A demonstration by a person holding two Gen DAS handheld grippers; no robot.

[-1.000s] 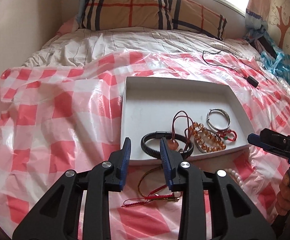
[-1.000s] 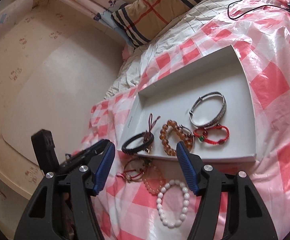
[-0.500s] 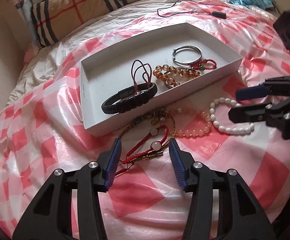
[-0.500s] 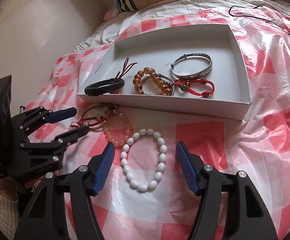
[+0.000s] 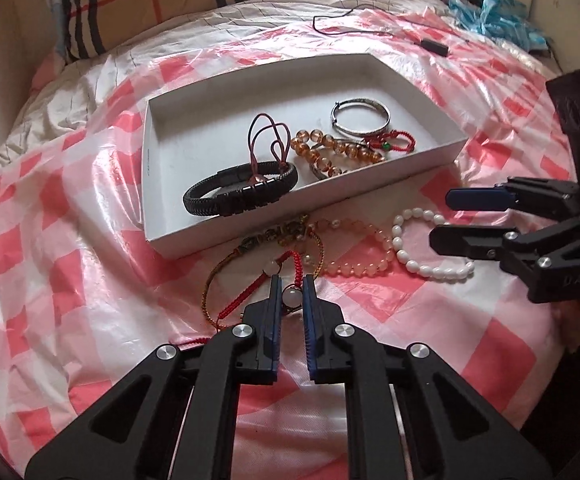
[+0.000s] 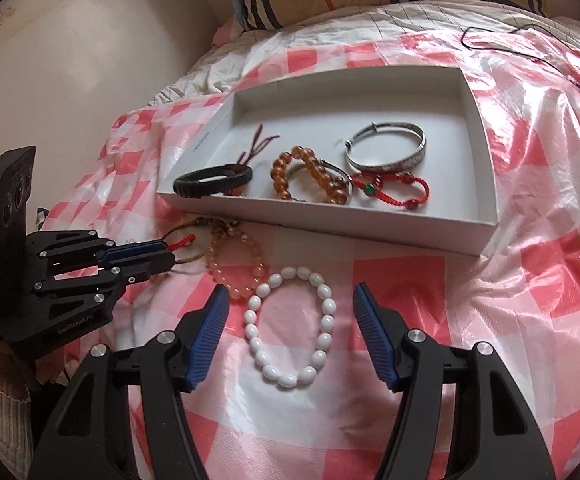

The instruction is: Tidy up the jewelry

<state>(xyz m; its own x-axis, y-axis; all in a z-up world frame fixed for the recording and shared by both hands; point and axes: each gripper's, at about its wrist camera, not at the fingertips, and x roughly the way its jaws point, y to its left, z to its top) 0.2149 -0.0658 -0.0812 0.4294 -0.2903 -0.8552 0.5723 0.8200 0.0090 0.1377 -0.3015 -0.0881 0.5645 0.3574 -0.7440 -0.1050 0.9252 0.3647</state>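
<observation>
1. Where the checked red-and-white plastic sheet [image 5: 90, 264] covers the bed, a shallow white tray [image 5: 158, 236] lies with its long axis running left to right across the bed.
2. Inside the tray, near its front wall, sit a black braided bracelet [image 5: 242, 192], an amber bead bracelet [image 6: 309, 174], a silver bangle [image 6: 387, 150] and a red cord bracelet [image 6: 393, 192].
3. On the sheet just in front of the tray lies a red cord bracelet with pale beads [image 5: 278, 276], its cord stretching from the tray toward the left gripper [image 5: 290, 284].
4. The left gripper's fingers are nearly together, pinching one pale bead of that cord bracelet between the blue pads.
5. Beside it lie a peach bead bracelet [image 6: 236, 268] and a white bead bracelet [image 6: 290, 316], the white one an oval pointing toward the tray.
6. The right gripper [image 6: 290, 320] is spread wide, one finger on each side of the white bead bracelet, gripping nothing.
</observation>
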